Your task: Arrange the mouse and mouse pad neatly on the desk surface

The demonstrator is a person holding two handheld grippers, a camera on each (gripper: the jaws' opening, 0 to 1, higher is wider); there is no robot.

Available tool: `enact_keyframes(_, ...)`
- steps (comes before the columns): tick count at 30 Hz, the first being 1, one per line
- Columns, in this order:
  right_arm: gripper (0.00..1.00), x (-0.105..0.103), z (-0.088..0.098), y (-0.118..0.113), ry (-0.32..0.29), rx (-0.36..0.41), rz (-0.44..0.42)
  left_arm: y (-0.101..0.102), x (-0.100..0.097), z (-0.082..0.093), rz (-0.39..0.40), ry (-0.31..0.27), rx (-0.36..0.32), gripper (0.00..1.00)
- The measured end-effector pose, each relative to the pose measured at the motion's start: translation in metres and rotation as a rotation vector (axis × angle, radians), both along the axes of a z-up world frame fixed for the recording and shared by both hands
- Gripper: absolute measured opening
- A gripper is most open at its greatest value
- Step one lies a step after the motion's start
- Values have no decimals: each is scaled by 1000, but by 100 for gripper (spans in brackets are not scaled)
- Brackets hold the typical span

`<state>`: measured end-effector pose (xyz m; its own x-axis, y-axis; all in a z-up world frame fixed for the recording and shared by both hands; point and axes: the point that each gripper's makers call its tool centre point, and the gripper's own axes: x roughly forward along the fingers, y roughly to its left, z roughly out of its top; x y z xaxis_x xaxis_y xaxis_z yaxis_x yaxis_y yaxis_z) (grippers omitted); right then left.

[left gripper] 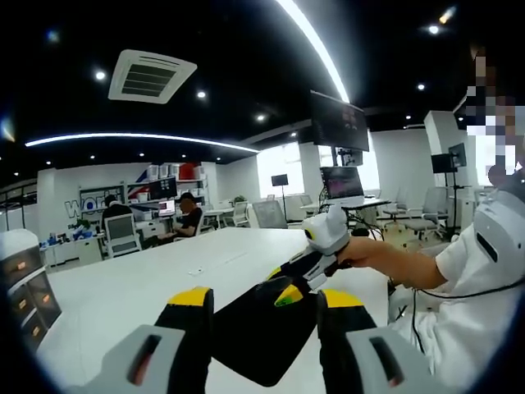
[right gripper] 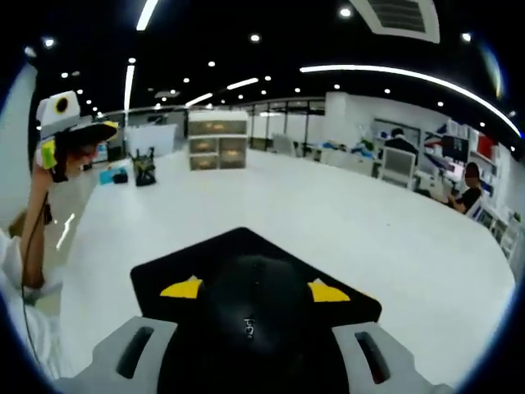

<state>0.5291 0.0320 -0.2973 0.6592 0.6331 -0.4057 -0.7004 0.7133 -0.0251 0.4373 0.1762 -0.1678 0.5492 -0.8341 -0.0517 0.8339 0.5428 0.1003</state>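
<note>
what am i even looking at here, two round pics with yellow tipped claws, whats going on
A person holds a two-jaw gripper in each hand, and each carries a fisheye camera.

In the left gripper view, the left gripper rises from the bottom, open over a black mouse pad on a white desk. The right gripper reaches in from the right.

In the right gripper view, the right gripper closes around a black mouse above the mouse pad. The left gripper shows at upper left.

White desk [right gripper: 344, 222]: black mouse pad [right gripper: 164, 271] flat on it; drawer boxes [right gripper: 217, 150], possibly pen holder [right gripper: 145, 171], far end.
</note>
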Motion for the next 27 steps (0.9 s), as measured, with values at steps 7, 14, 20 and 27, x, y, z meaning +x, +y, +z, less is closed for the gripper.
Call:
enact_keyframes(7, 45, 4, -14, 7, 27, -3, -5, 1, 1, 0, 1, -1, -2, 51)
enact_keyframes(14, 45, 5, -26, 13, 36, -20, -9, 3, 2, 1, 4, -1, -1, 51)
enact_keyframes(20, 45, 7, -33, 15, 38, -34, -15, 6, 3, 3, 8, -4, -7, 51)
enact_keyframes(27, 45, 7, -43, 19, 53, -45, -9, 7, 4, 3, 12, -5, -2, 51)
